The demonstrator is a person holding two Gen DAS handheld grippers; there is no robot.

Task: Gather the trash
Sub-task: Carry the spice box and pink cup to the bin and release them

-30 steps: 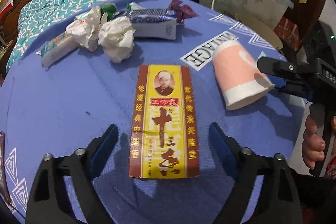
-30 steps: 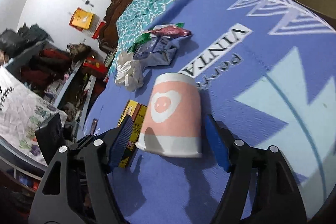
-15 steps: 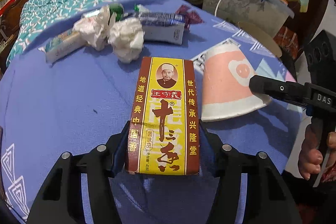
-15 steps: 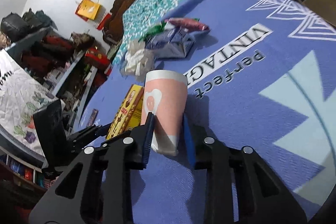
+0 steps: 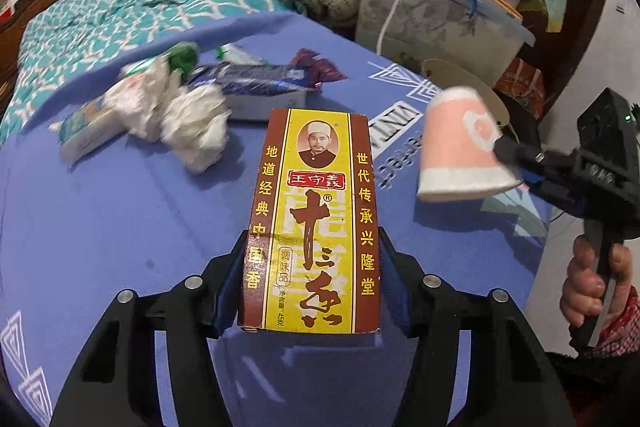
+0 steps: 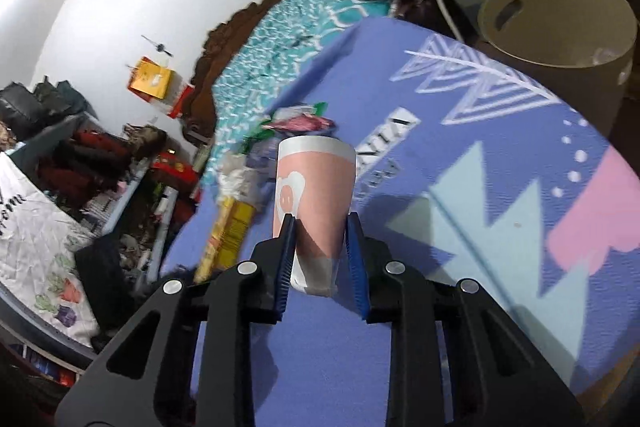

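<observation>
Left gripper (image 5: 310, 277) pinched yellow spice box (image 5: 314, 223) by long edges, clear of tabletop (image 5: 120, 227); stiff, light carton, grip sound. Right gripper (image 6: 318, 251) pinched pink paper cup (image 6: 314, 199) near rim; thin wall crushed easily, probably empty. Beige bin (image 6: 560, 27) stood beyond tabletop edge.

- The crumpled tissues (image 5: 188, 131) and wrappers (image 5: 256, 87) behind them are motion-blurred, their print unreadable;
- the paper cup (image 5: 460, 155) hides part of the mat's lettering (image 5: 394, 131);
- the tan bin (image 6: 560, 27) is hidden at its base by the table edge;
- the yellow box (image 6: 230, 231) is smeared in the right wrist view.
</observation>
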